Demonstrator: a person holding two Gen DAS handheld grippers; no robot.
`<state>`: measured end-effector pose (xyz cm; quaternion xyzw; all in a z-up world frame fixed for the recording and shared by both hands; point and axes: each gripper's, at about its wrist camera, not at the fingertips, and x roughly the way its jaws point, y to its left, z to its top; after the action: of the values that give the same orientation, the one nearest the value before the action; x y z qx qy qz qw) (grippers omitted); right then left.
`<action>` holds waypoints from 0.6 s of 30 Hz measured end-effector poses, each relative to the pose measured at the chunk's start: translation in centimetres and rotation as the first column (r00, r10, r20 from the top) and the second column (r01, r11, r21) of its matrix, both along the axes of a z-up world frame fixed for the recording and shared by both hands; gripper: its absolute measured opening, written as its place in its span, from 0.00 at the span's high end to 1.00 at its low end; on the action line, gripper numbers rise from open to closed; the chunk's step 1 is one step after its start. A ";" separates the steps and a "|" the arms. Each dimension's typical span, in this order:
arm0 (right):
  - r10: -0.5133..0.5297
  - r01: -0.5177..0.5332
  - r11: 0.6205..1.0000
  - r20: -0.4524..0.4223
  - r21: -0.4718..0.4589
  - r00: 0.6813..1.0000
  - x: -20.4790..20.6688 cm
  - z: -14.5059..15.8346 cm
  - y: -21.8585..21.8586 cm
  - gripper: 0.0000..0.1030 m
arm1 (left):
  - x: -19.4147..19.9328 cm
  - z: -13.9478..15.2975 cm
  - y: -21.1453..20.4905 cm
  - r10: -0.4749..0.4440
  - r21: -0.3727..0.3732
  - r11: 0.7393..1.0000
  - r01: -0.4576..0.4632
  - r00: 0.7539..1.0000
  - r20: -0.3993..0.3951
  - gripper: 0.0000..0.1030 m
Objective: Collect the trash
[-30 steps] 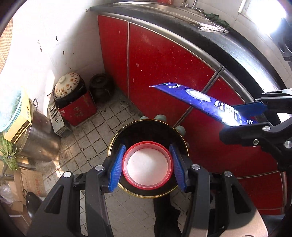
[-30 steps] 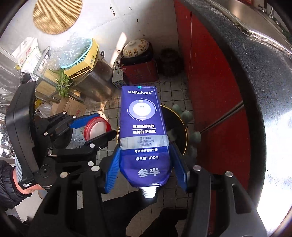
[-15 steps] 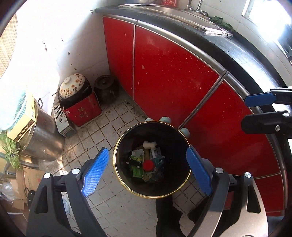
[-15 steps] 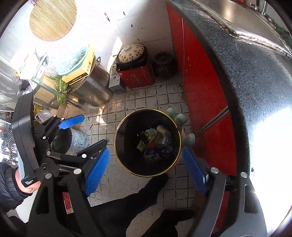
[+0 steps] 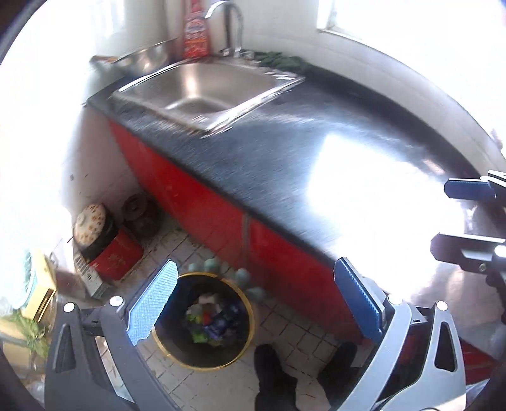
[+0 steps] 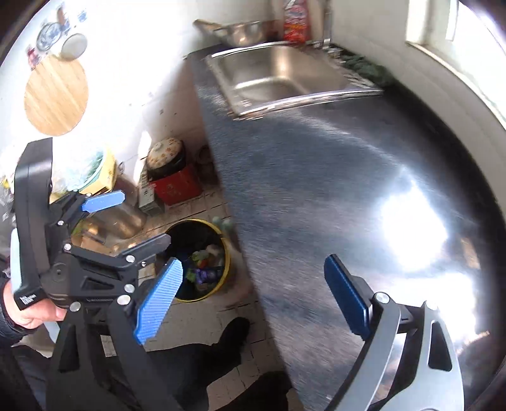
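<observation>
Speckled dark countertop (image 5: 284, 151) above round gold-rimmed bin (image 5: 243, 300) (crumpled wrappers); both tongs (image 5: 253, 297) (image 6: 256, 300) opening, empty.

One bin (image 5: 218, 357) sits on the floor, black with a gold rim, one heap of mixed trash (image 5: 210, 317) inside, its pieces too blurred to count. One steel sink (image 5: 205, 88), one tap (image 5: 232, 23), one red bottle (image 5: 196, 31) beside it. One metal bowl (image 6: 242, 30) up on the counter (image 6: 316, 177). Two grippers here: left gripper (image 5: 253, 298), right gripper (image 6: 253, 297), two blue pads each. Two dark shoes (image 5: 275, 373). One flowered lid (image 5: 90, 223), one red box (image 5: 115, 257), one round wooden board (image 6: 55, 96).
</observation>
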<state>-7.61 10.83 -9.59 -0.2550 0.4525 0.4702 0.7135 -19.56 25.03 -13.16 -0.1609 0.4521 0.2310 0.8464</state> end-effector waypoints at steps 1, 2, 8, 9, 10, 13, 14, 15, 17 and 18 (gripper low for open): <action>-0.065 0.065 0.998 0.031 0.004 0.997 1.4 0.9 -2.6 0.12 | 1.7 0.9 -1.1 -0.039 -0.014 0.999 0.040 0.999 0.015 0.06; -0.128 0.128 0.992 0.057 0.006 0.990 2.6 1.8 -5.0 0.11 | 3.8 1.9 -2.4 -0.084 -0.023 0.996 0.085 0.996 0.035 0.06; -0.511 0.512 0.858 0.164 0.044 0.844 7.6 6.1 -20.3 0.10 | 14.4 6.6 -11.2 -0.342 -0.056 0.935 0.349 0.934 0.102 0.06; -0.558 0.559 0.828 0.174 0.050 0.811 8.1 6.5 -22.4 0.09 | 15.7 7.0 -12.7 -0.368 -0.046 0.927 0.373 0.926 0.090 0.06; -0.604 0.605 0.794 0.182 0.058 0.776 8.4 7.0 -24.4 0.09 | 16.9 7.4 -14.1 -0.395 -0.036 0.916 0.399 0.915 0.083 0.06; -0.726 0.725 0.683 0.177 0.084 0.664 9.0 8.1 -29.9 0.09 | 19.7 8.4 -18.3 -0.464 -0.015 0.885 0.466 0.884 0.058 0.06; -0.761 0.759 0.645 0.163 0.089 0.628 9.1 8.2 -31.7 0.08 | 20.2 8.6 -19.5 -0.483 -0.016 0.875 0.484 0.874 0.055 0.06; -0.789 0.786 0.611 0.149 0.094 0.596 9.1 8.3 -33.1 0.08 | 20.7 8.6 -20.7 -0.498 -0.011 0.866 0.499 0.866 0.048 0.06; -0.829 0.825 0.557 0.131 0.099 0.544 9.0 8.2 -35.6 0.08 | 21.4 8.6 -22.7 -0.527 0.004 0.850 0.527 0.850 0.029 0.06; -0.840 0.836 0.540 0.126 0.101 0.528 8.6 8.2 -36.7 0.08 | 21.7 8.6 -23.4 -0.537 0.007 0.843 0.537 0.843 0.021 0.06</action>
<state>0.98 -25.86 -1.38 -0.0333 0.4543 0.0548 0.8885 2.11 1.64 -4.54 -0.0302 0.4697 -0.0167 0.8821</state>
